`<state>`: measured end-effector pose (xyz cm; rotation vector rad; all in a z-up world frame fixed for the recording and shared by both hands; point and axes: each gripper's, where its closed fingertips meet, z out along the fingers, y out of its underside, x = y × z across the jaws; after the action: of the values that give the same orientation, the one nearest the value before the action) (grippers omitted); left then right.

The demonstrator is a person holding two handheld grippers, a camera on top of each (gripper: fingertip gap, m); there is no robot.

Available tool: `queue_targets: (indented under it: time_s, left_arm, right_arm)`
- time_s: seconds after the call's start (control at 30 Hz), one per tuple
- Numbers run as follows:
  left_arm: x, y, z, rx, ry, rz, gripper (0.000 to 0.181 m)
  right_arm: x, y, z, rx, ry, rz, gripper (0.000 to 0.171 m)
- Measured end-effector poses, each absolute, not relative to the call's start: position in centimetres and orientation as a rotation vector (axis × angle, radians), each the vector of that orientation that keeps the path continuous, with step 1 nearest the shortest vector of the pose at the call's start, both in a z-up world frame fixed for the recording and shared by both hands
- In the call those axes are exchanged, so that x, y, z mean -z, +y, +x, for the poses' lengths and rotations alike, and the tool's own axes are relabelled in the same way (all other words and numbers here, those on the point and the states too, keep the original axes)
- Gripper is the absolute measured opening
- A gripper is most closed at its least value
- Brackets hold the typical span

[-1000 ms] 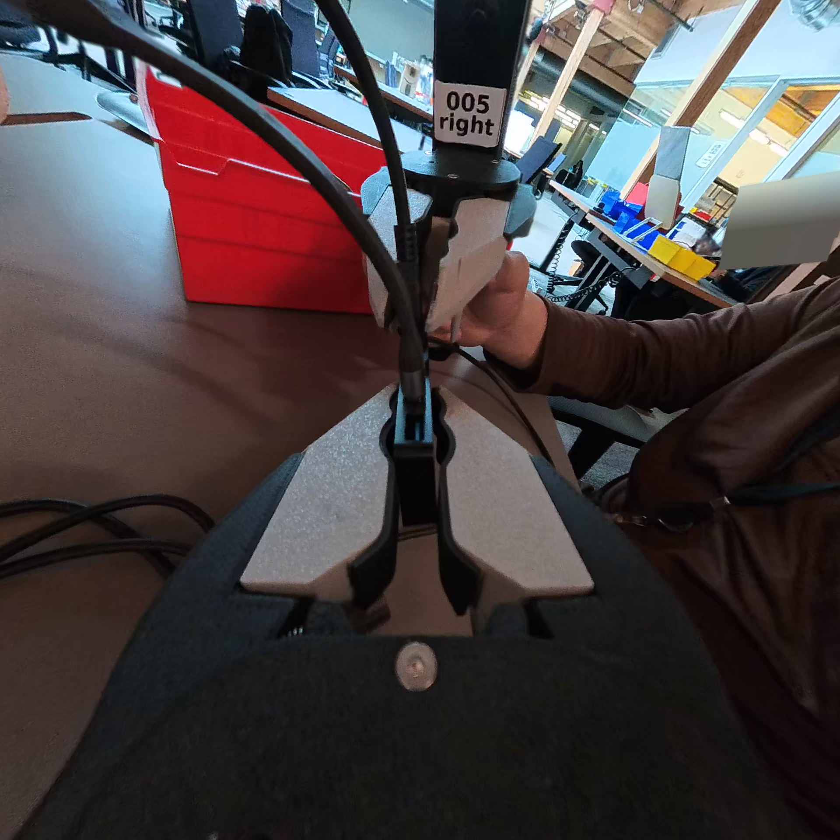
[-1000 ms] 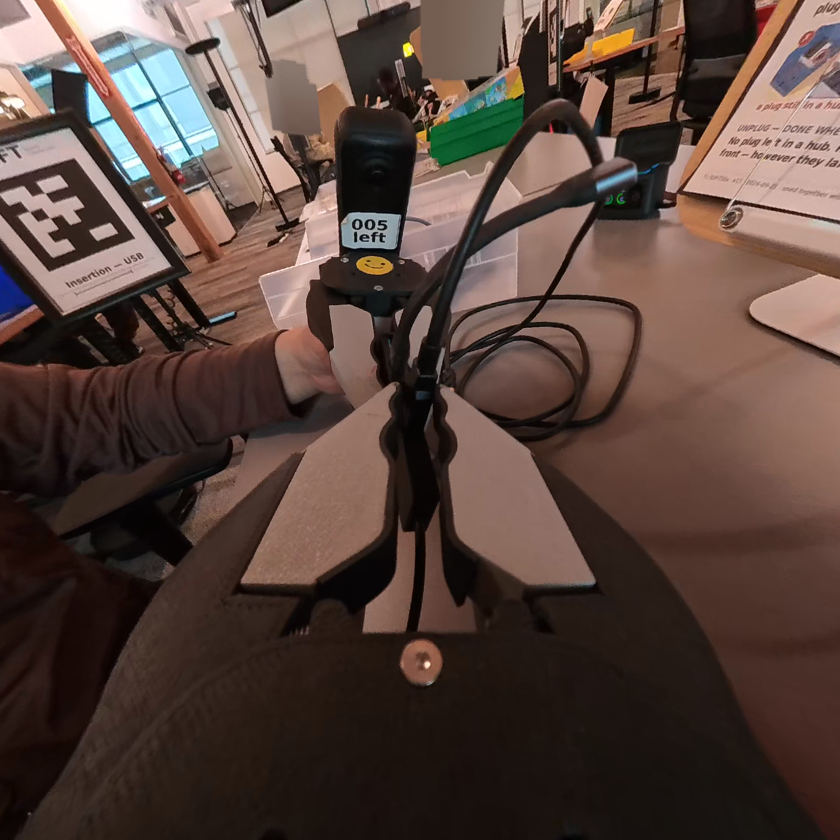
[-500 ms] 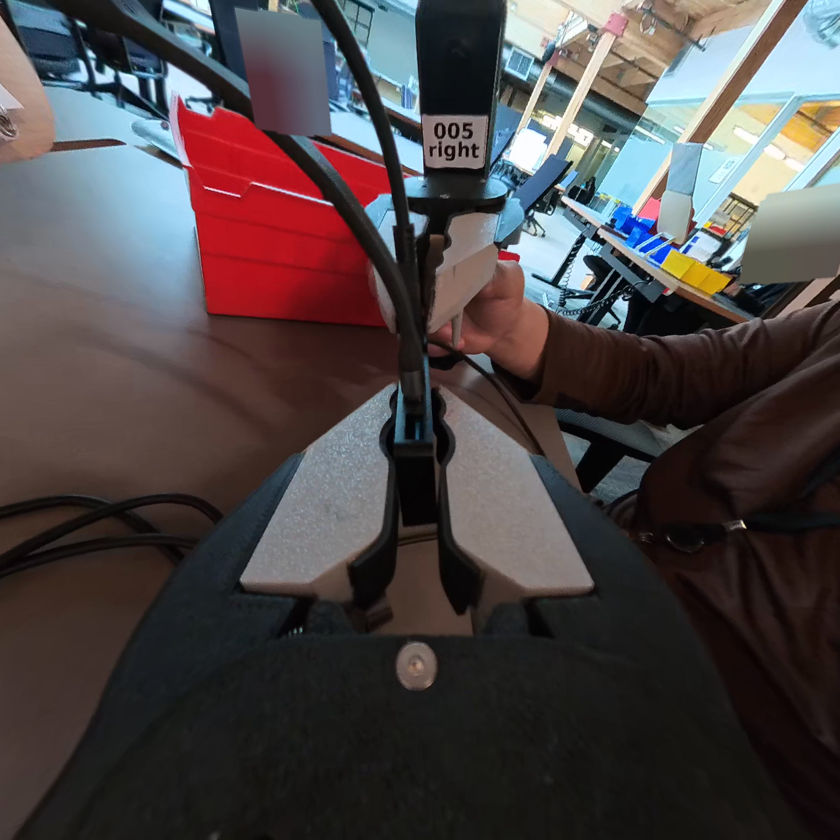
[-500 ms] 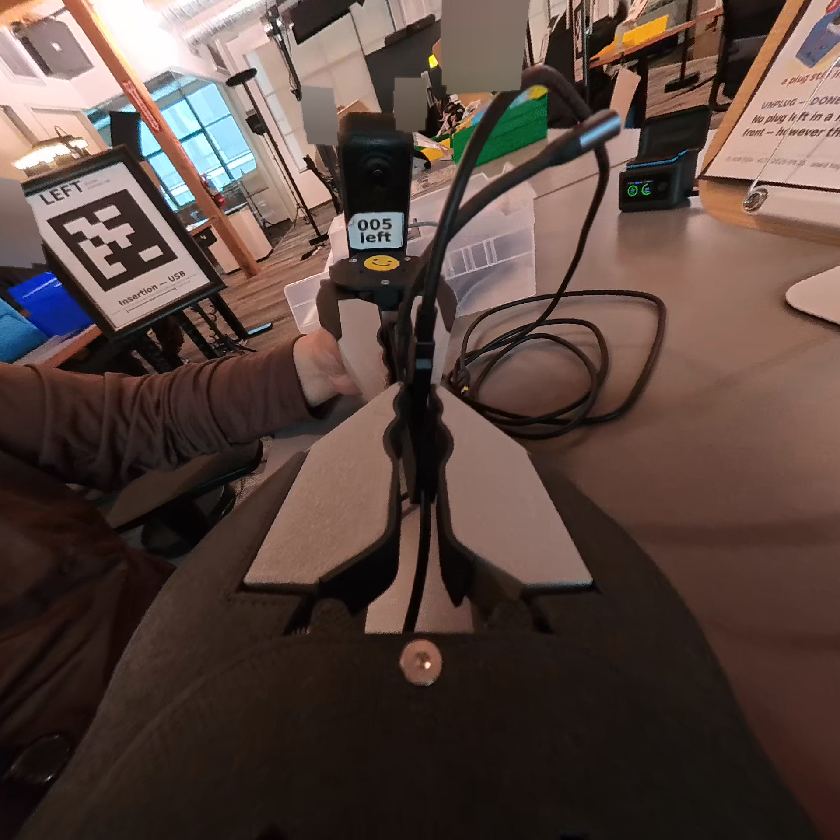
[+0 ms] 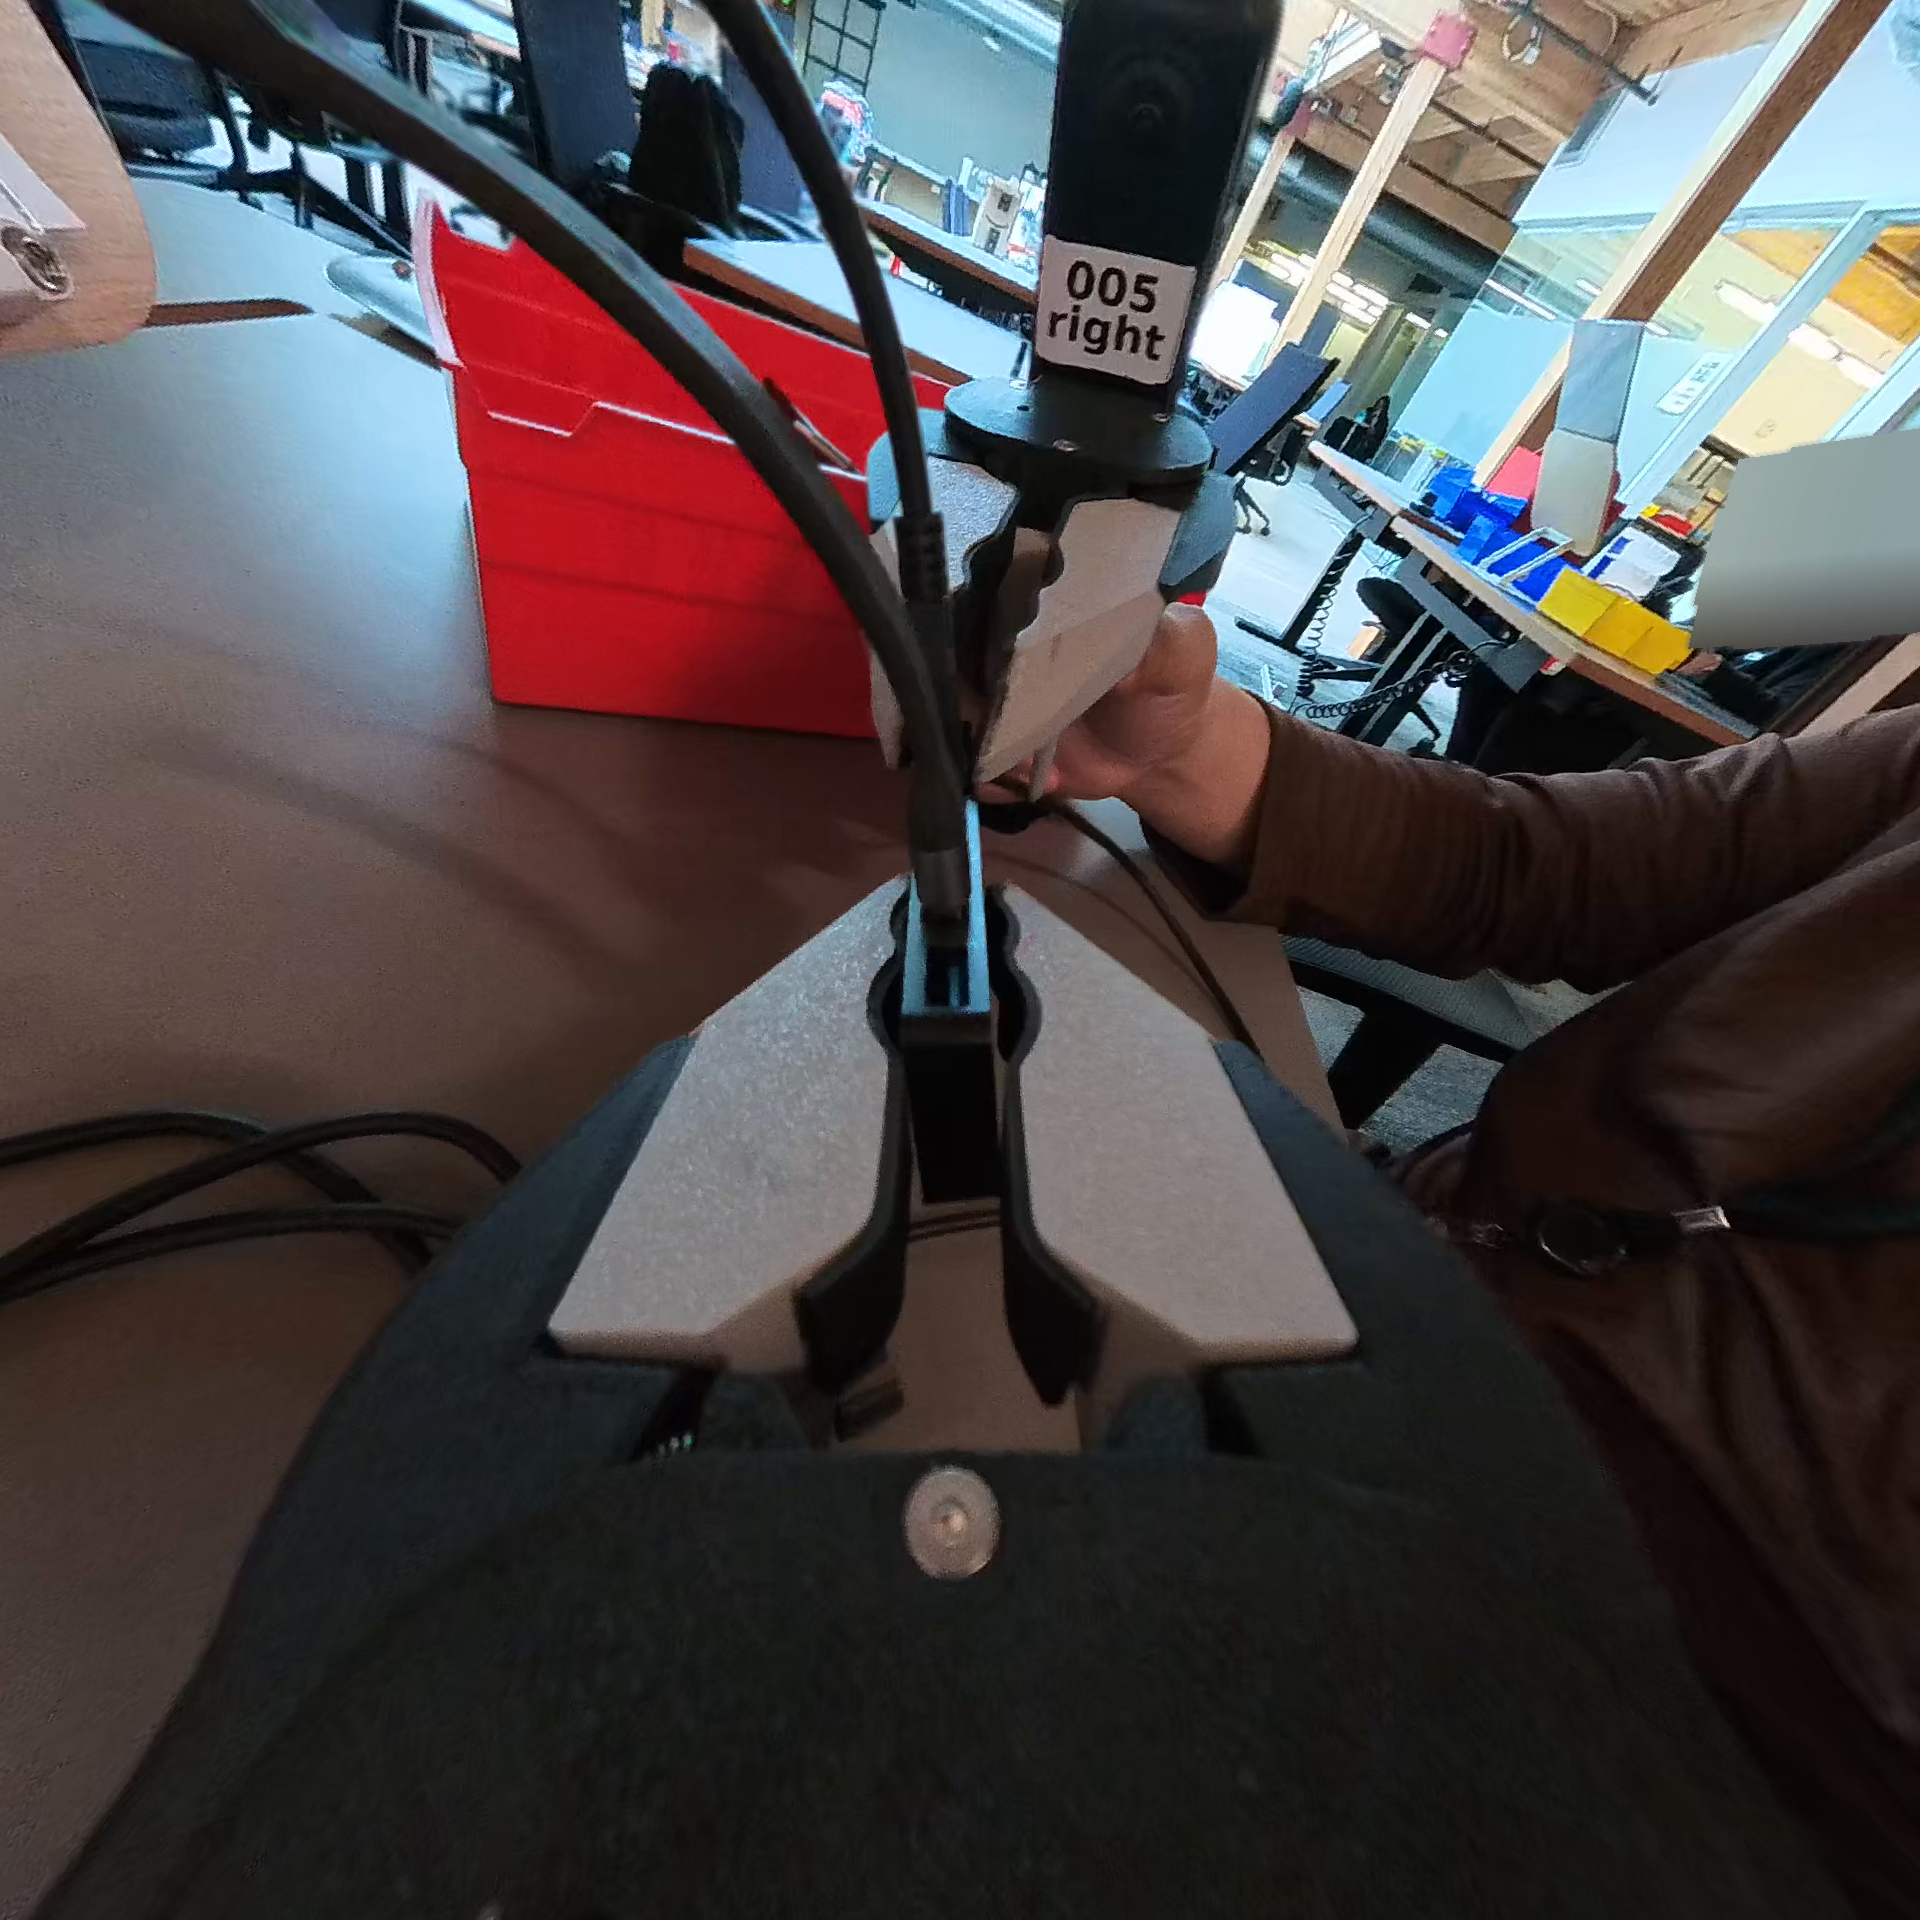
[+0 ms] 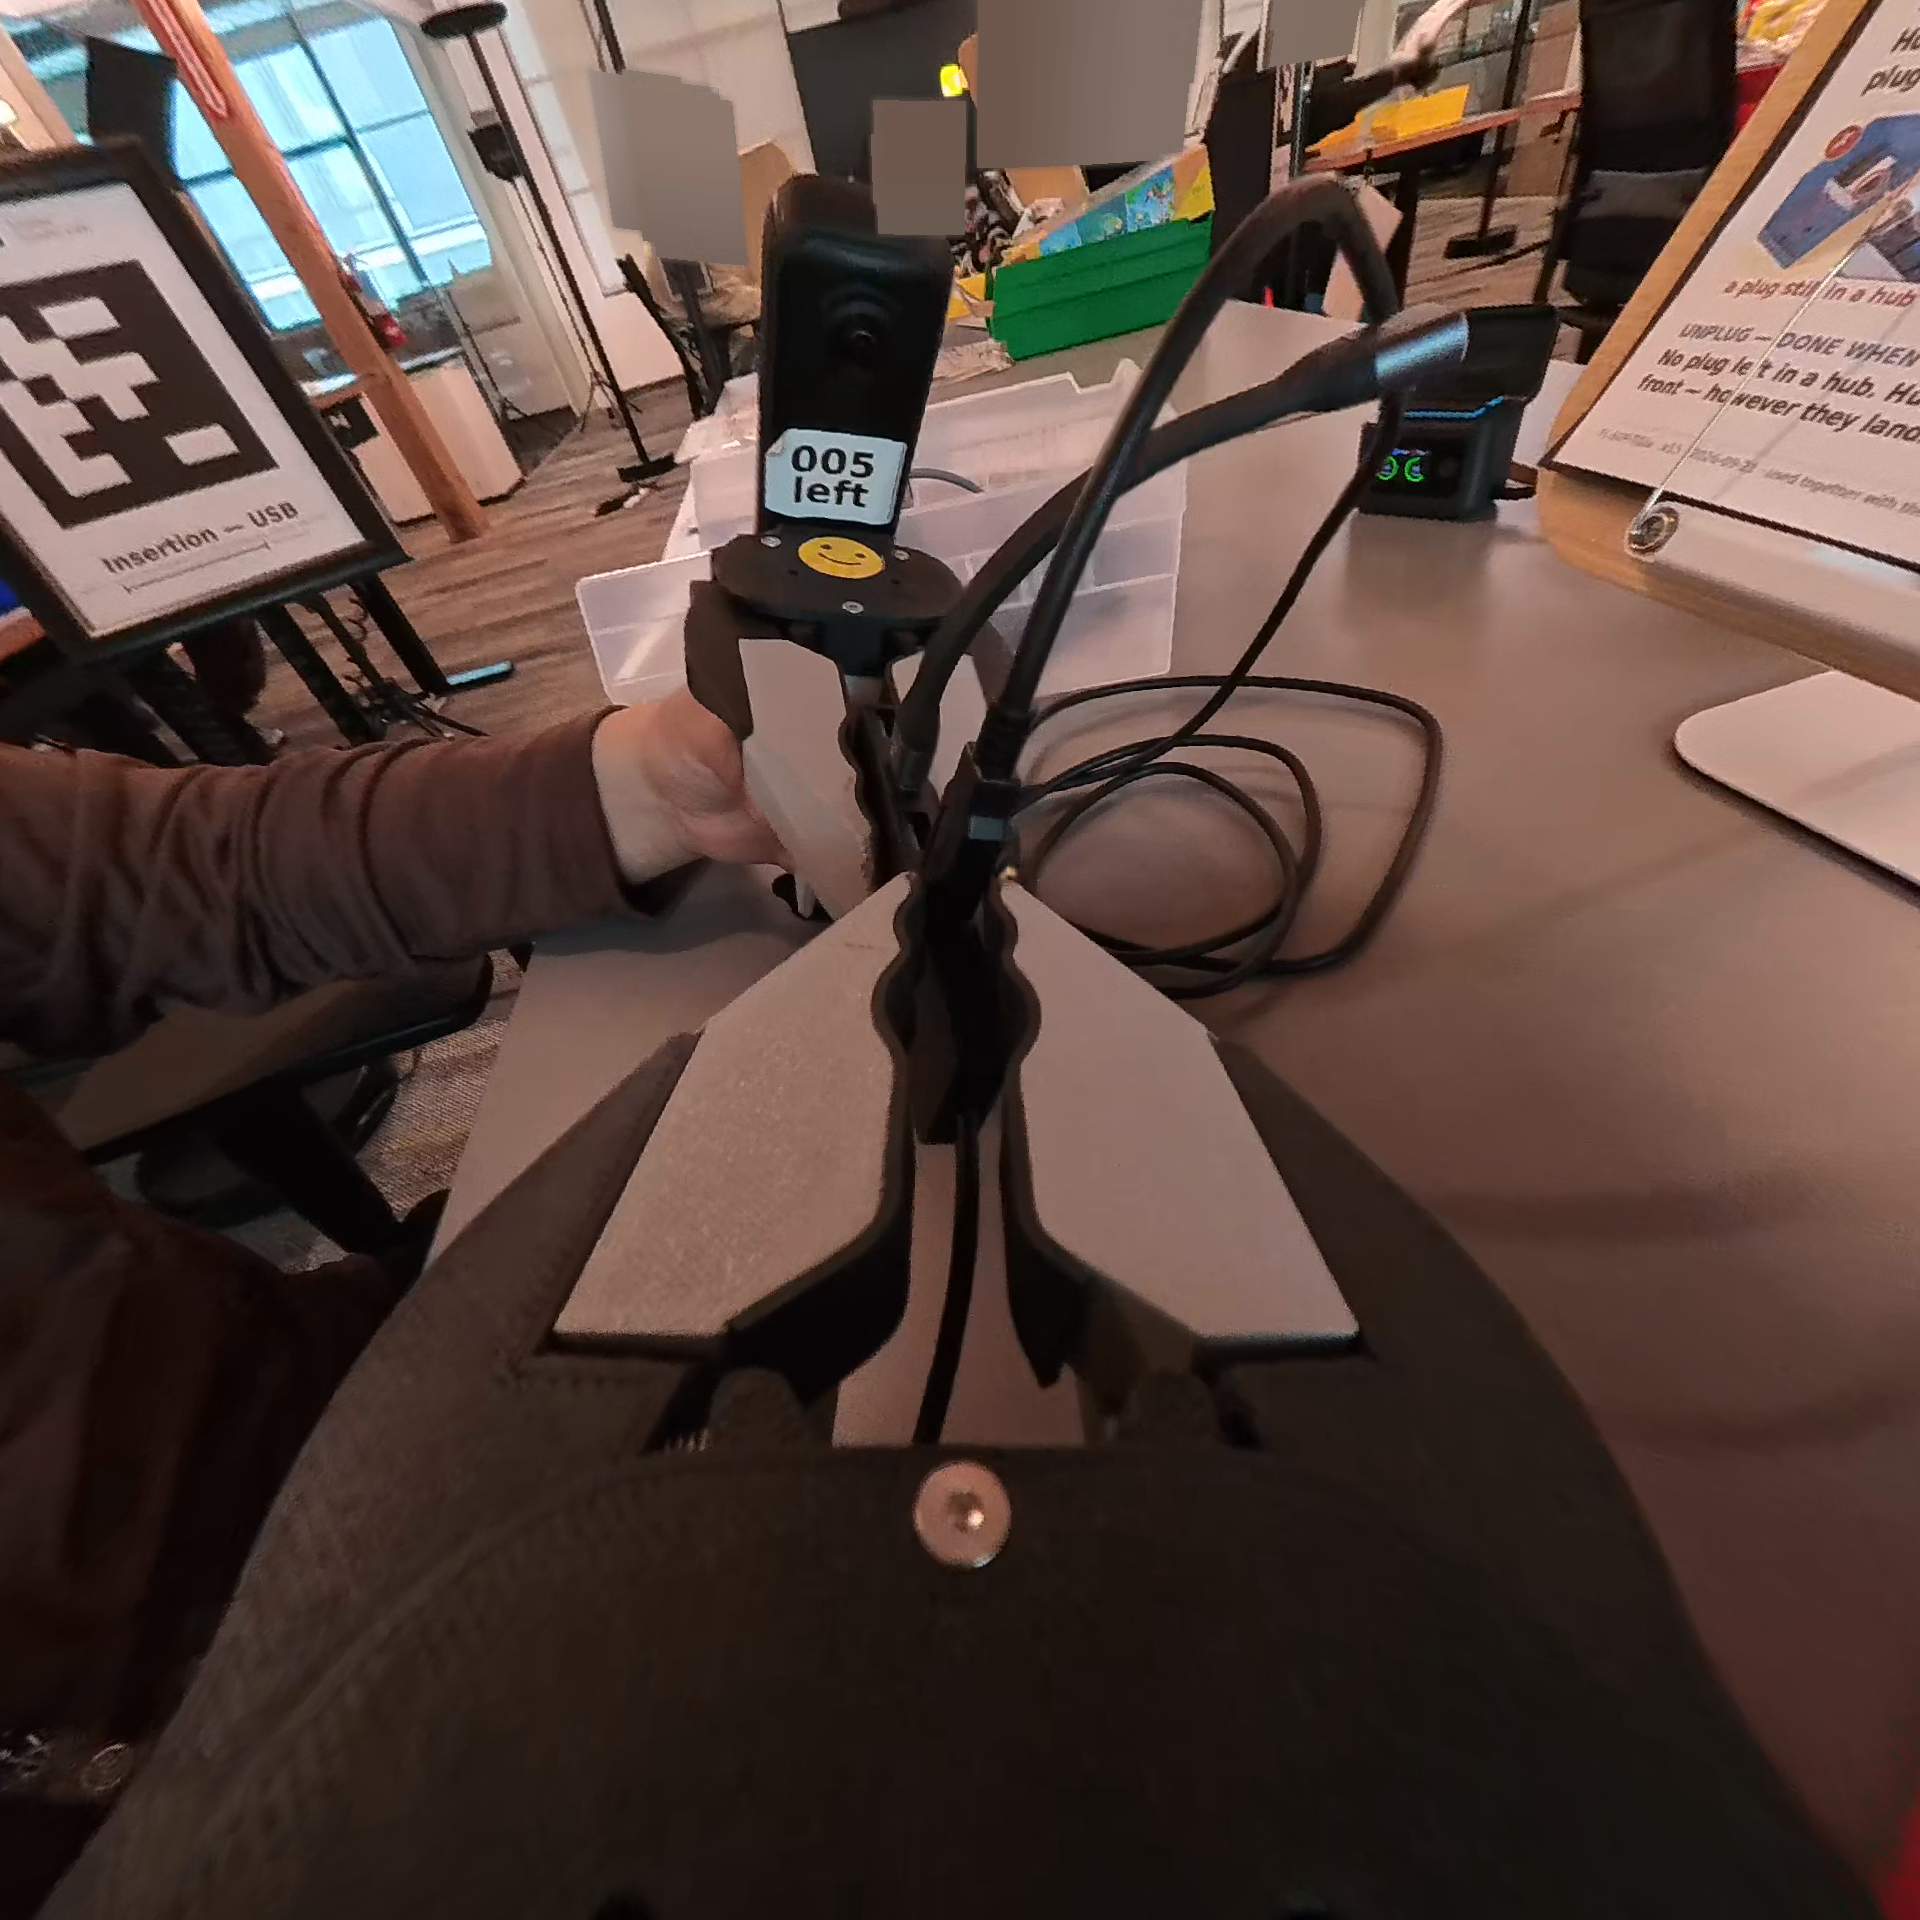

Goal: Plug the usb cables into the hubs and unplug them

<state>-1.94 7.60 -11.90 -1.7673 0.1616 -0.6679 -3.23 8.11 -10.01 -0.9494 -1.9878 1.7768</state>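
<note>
In the left wrist view my left gripper [image 5: 945, 914] is shut on a slim black USB hub [image 5: 945, 1081]. A thick black cable's grey plug [image 5: 938, 862] sits in the hub's front end. My right gripper [image 5: 977, 769] faces it, almost tip to tip, shut on a thinner black cable's connector [image 5: 925, 561]. In the right wrist view my right gripper [image 6: 961, 904] is shut on that black USB connector [image 6: 961, 997]. A thin cable trails back between its fingers. The left gripper [image 6: 873, 831] is just beyond. The thick cable's free grey plug [image 6: 1423, 348] hangs in the air.
A red bin [image 5: 644, 582] stands on the brown table [image 5: 260, 831] behind the grippers. Coiled black cable [image 6: 1247, 831] lies on the table. A clear plastic box [image 6: 1039, 520], a small black device [image 6: 1444, 468], an instruction board [image 6: 1787, 343] and a white stand base [image 6: 1818, 769] stand farther off. My left and right fingertips are right by each other.
Both grippers stay shut on their pieces and stay close together. Both views have swung a little. The free grey plug now hangs farther right in the right wrist view.
</note>
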Motion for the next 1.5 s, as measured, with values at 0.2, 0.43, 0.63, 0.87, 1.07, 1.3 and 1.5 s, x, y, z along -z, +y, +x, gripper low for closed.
queue_targets:
  time_s: [0.2, 0.43, 0.63, 0.87, 1.07, 1.3, 1.5]
  left_arm:
    - [11.5, 7.8, -1.3, 0.731, 0.157, -1.741, 0.011]
    - [11.8, 8.0, -1.8, 0.712, 0.123, -1.748, 0.009]
    - [11.2, 8.0, -2.2, 0.721, 0.076, -1.709, 0.010]
    - [10.0, 7.9, -3.0, 0.787, 0.002, -1.632, 0.010]
    - [9.5, 7.6, -3.5, 0.793, -0.019, -1.605, 0.010]
    - [9.1, 7.2, -3.5, 0.779, 0.006, -1.591, 0.010]
    - [9.9, 7.0, -2.8, 0.830, 0.045, -1.628, 0.009]
  right_arm:
    - [9.7, 8.1, -3.0, -1.857, -1.980, -0.967, 0.007]
    - [10.8, 7.6, -3.2, -1.783, -2.033, -0.981, 0.006]
    - [9.8, 7.6, -3.6, -1.882, -1.943, -1.029, 0.004]
    - [8.6, 7.5, -4.6, -2.008, -1.783, -1.106, 0.003]
    - [8.0, 7.3, -5.2, -2.011, -1.718, -1.117, 0.002]
    - [7.6, 6.7, -5.0, -2.012, -1.752, -1.042, 0.004]
    - [8.8, 6.6, -4.3, -1.903, -1.926, -0.998, 0.006]
